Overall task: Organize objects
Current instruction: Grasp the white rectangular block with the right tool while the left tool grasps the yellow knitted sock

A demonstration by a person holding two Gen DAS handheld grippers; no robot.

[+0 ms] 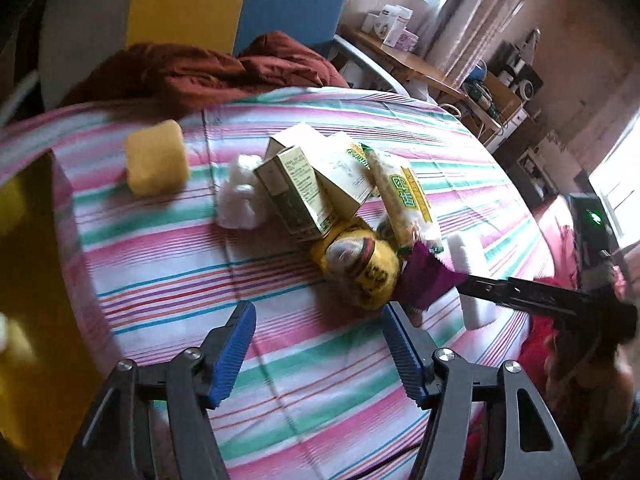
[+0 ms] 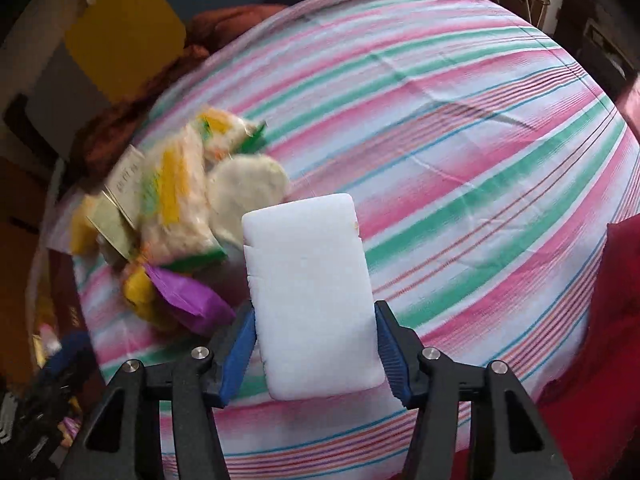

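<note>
Gripping the white foam block [image 2: 316, 300] in your right gripper [image 2: 316, 354], with your left gripper [image 1: 318, 354] spread and empty over the striped cloth [image 1: 160, 264]

Your right pads press both long edges of the block near its lower end only, so it may pivot or slip if you swing fast. It sits just beside the pile: a purple packet [image 2: 188, 296], yellow-green snack bags [image 2: 180, 208] and a round pale pad [image 2: 248, 188]. A careless lift could drag the packet along. In the left view, two cartons [image 1: 296, 188] lean on a yellow pouch [image 1: 360, 268], and a knock could topple them. The yellow sponge [image 1: 156, 158] lies well apart; a rust-red blanket [image 1: 208, 68] crowds the far edge
</note>
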